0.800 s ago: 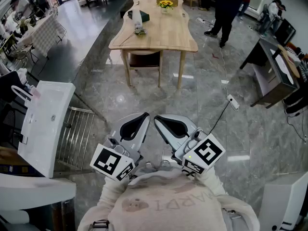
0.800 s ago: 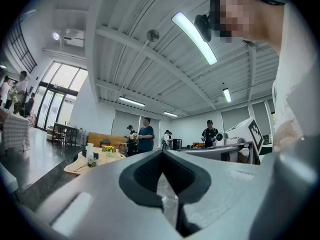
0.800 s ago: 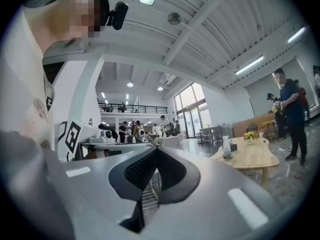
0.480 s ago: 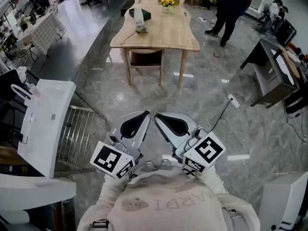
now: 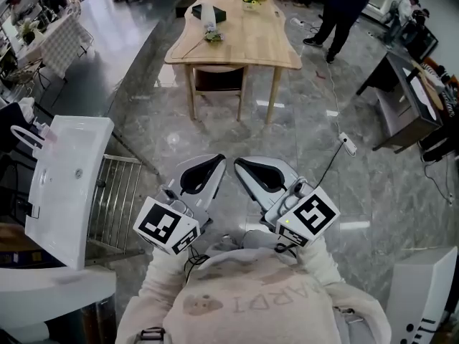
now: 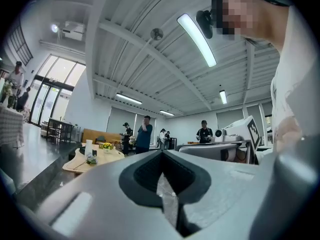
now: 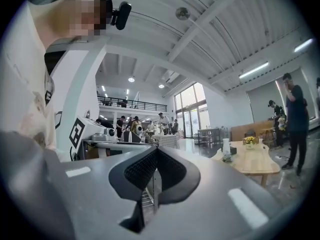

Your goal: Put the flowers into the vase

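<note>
Grey left gripper (image 5: 218,159) and right gripper (image 5: 239,163), both closed and empty.

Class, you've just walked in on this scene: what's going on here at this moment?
A person holds a two-jaw gripper in each hand, close to the chest. The left gripper and the right gripper both have their jaws together with nothing between them. The wooden table stands well ahead across the stone floor. On it is a white vase, with loose flowers lying on the tabletop just in front of it. The flowers are not yet in the vase, and neither gripper is near them.
</note>
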`<state>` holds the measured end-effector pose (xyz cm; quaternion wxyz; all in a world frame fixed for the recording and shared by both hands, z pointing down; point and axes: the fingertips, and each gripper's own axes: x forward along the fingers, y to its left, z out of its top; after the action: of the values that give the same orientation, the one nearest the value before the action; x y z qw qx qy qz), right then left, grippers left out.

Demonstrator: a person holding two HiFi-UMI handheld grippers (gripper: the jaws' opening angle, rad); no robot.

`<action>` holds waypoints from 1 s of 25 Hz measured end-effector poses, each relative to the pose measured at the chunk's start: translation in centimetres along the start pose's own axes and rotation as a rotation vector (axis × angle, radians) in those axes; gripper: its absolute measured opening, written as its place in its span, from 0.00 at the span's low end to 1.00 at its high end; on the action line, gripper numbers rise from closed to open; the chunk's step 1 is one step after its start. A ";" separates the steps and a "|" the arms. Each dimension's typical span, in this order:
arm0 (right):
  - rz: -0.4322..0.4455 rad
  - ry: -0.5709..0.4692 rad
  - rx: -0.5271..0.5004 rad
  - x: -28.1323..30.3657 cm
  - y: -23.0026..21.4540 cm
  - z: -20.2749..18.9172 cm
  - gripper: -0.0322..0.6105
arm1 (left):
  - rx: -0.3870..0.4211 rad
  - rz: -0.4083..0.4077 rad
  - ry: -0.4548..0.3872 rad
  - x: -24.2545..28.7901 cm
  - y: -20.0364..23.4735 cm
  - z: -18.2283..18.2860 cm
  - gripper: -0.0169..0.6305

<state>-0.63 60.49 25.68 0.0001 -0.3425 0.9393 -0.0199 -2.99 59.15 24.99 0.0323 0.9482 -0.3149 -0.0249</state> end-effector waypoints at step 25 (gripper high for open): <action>0.025 -0.006 0.019 8.2 -17.4 0.6 0.11 | 0.015 0.057 -0.009 13.9 12.5 0.5 0.03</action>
<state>4.23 41.89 25.84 0.0064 -0.3309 0.9433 -0.0276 0.68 40.80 25.08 0.0242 0.9390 -0.3421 -0.0256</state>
